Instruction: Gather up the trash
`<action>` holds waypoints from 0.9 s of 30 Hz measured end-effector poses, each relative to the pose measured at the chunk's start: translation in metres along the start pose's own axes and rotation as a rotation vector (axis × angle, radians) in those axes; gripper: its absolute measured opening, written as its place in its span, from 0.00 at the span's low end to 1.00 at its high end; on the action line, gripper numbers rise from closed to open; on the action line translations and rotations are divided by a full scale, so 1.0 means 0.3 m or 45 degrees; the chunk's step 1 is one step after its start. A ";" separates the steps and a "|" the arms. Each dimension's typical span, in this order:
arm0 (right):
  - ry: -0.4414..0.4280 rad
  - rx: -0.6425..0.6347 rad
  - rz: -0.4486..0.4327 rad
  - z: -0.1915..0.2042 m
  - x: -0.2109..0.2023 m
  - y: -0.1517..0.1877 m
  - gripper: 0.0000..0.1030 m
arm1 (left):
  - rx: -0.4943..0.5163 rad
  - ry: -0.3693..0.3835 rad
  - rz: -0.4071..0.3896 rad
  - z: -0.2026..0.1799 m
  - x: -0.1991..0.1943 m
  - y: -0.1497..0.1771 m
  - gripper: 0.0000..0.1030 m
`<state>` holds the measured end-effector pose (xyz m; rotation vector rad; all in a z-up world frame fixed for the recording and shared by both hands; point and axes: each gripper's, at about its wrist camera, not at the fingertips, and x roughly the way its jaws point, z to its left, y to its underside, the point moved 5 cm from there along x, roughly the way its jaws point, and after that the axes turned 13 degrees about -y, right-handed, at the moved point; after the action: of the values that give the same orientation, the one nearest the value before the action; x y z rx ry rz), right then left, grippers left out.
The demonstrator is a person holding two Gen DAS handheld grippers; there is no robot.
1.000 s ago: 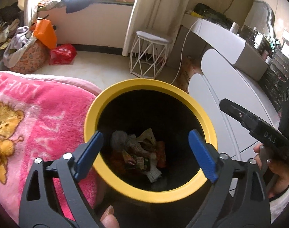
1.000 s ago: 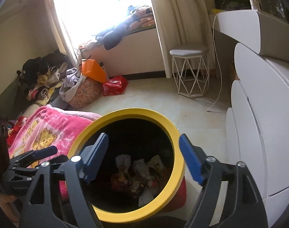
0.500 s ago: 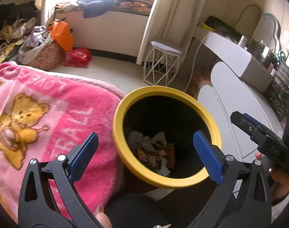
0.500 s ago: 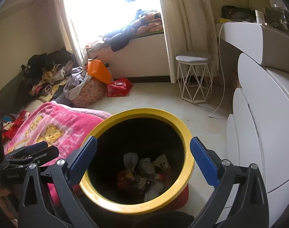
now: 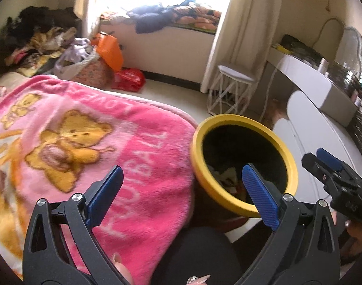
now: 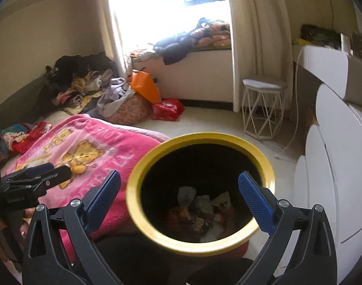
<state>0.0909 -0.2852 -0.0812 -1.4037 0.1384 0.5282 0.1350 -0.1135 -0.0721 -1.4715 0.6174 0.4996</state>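
Trash (image 6: 202, 210) lies at the bottom of the yellow-rimmed bin (image 6: 157, 236), below the right gripper (image 6: 181, 197), spread wide and empty; left gripper (image 5: 181, 190) likewise released, over the pink blanket's (image 5: 145, 166) edge.

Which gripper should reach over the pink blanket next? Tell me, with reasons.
Left, probably. The left gripper hangs open over the blanket, nothing between its fingers. The right gripper, also open and empty, faces the bin.
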 end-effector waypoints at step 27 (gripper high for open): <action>0.091 -0.168 -0.347 0.154 -0.081 0.108 0.94 | -0.074 -0.140 -0.257 0.116 -0.149 0.095 0.90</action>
<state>0.0458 -0.2451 -0.0923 -1.5422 -0.0314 0.2647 0.0854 -0.0748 -0.0642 -1.5315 0.3654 0.4401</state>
